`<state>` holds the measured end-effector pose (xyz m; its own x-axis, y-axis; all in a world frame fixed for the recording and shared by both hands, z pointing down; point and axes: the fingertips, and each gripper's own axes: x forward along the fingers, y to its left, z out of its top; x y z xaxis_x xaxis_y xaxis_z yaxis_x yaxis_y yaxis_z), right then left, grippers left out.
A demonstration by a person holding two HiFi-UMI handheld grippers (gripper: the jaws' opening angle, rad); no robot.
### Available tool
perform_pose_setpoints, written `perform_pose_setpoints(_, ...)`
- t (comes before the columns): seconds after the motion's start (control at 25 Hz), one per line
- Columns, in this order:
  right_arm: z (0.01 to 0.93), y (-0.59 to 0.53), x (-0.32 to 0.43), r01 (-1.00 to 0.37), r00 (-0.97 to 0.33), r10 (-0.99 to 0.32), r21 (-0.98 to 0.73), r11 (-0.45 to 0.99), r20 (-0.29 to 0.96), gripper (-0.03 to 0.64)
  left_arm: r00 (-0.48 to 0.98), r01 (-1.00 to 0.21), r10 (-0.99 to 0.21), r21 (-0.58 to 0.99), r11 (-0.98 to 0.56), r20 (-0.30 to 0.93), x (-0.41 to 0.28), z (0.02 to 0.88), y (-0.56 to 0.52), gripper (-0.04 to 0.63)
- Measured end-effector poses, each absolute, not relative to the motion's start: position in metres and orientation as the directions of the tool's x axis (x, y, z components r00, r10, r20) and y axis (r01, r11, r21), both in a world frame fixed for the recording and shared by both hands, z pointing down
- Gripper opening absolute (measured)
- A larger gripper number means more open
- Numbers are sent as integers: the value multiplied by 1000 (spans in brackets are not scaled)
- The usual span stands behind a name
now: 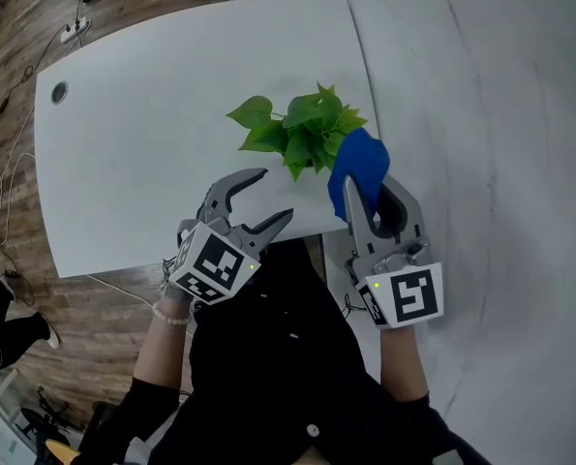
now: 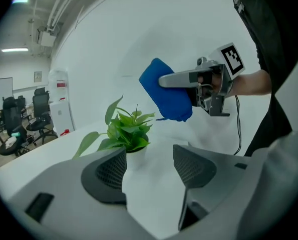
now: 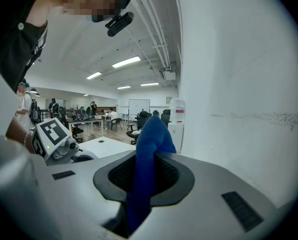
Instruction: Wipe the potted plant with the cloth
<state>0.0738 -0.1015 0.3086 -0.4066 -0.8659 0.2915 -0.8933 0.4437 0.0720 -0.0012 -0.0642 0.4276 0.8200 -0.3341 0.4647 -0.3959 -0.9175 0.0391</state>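
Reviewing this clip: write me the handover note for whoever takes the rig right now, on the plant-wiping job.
Left gripper: jaws open, nothing between them, pointing at the potted plant from the near side.
Right gripper: jaws shut on the blue cloth, which is raised beside the plant's right side, close to the leaves but not touching them.
The plant stands upright in a white pot on the white table, near the edge by the wall.
Done: cloth picked up and brought to the plant.
Left: steady the plant if needed and wipe the leaves. Whether any leaf is already wiped cannot be told.
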Motion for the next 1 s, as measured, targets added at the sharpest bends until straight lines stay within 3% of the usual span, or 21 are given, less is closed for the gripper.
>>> perform_pose_setpoints(0.48,314,-107,97,-879,-438,-849,59,474,297,89,736,-539,-399,117,-834,547,13,495,-86,327)
perform_pose_setpoints(1.0,323,-107,119,-875,-437,-839,64,481,325,89,695,-633,-492,122,-765,524,39,521,-120,374)
